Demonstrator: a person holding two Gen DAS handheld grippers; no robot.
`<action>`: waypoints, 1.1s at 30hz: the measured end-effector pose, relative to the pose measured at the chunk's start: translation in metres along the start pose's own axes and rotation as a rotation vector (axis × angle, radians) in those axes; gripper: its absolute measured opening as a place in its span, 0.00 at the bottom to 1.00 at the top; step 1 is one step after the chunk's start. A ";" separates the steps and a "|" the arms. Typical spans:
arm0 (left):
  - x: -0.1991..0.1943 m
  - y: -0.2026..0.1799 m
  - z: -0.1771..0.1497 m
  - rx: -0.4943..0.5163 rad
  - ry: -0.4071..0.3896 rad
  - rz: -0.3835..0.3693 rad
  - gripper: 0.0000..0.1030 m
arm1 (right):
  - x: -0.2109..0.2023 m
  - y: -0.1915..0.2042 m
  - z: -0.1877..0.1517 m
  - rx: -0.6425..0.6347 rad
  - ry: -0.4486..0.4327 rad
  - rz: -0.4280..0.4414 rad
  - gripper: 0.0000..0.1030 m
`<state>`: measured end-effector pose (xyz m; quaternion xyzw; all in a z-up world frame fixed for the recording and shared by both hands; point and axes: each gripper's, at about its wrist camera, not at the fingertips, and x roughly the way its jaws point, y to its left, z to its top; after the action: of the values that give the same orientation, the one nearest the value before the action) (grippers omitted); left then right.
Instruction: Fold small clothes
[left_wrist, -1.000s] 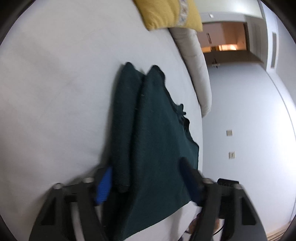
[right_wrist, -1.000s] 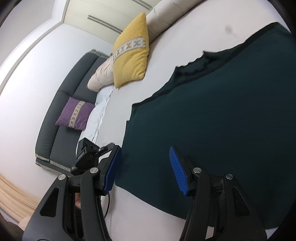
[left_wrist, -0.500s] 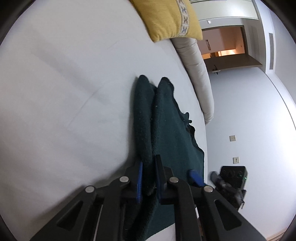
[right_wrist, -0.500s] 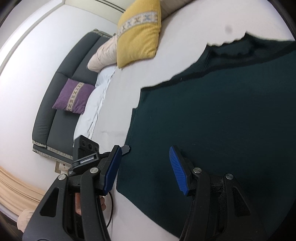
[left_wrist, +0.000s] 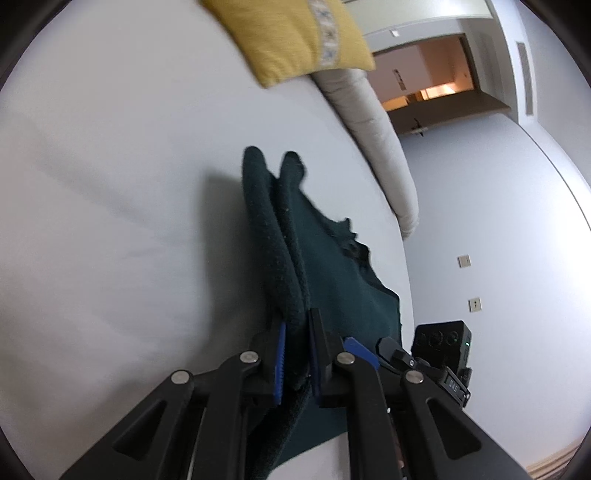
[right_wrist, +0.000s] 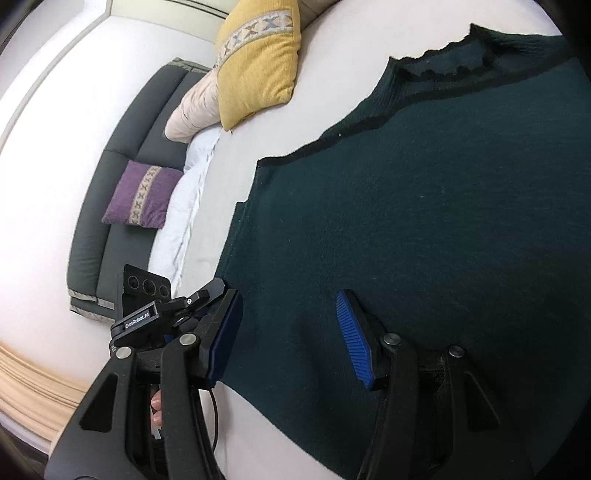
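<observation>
On the left, the left claw (left_wrist: 295, 354) is pinched tight on a thick roll of the green top (left_wrist: 332, 266). The cloth bunches up between its blue pads (left_wrist: 280, 363) and hangs down under them. The rest of the top lies on the white bed (left_wrist: 110, 221), with the far end near the yellow pillow (left_wrist: 295, 33).

On the right, the right claw (right_wrist: 288, 336) is about half open and holds nothing. It sits over the near edge of the top (right_wrist: 406, 221), which lies flat below it. One blue pad (right_wrist: 352, 338) is over the cloth and the other is close to the side edge. The neck of the top points away, toward the pillow (right_wrist: 258, 59).

I think the step now is to grab the same side with both claws and fold it over. To do it well, the right claw should go low, slide one finger under the edge, and shut on the cloth. Then both claws should lift as one, at the same height, so the fold comes out straight. The left claw has a fat bunch, so a hard pull might drag the whole top across the bed.
</observation>
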<state>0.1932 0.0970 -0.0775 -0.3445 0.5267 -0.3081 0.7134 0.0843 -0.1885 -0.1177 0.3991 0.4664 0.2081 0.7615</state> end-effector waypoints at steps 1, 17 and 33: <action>0.001 -0.008 0.001 0.015 0.002 -0.001 0.11 | -0.004 -0.002 0.001 0.009 -0.008 0.017 0.50; 0.155 -0.134 -0.064 0.230 0.182 0.091 0.07 | -0.111 -0.100 0.038 0.226 -0.128 0.185 0.51; 0.052 -0.094 -0.087 0.246 -0.079 0.004 0.46 | -0.087 -0.094 0.061 0.250 0.007 -0.002 0.57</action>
<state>0.1158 -0.0129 -0.0472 -0.2654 0.4572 -0.3553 0.7709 0.0906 -0.3297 -0.1311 0.4900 0.4916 0.1490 0.7043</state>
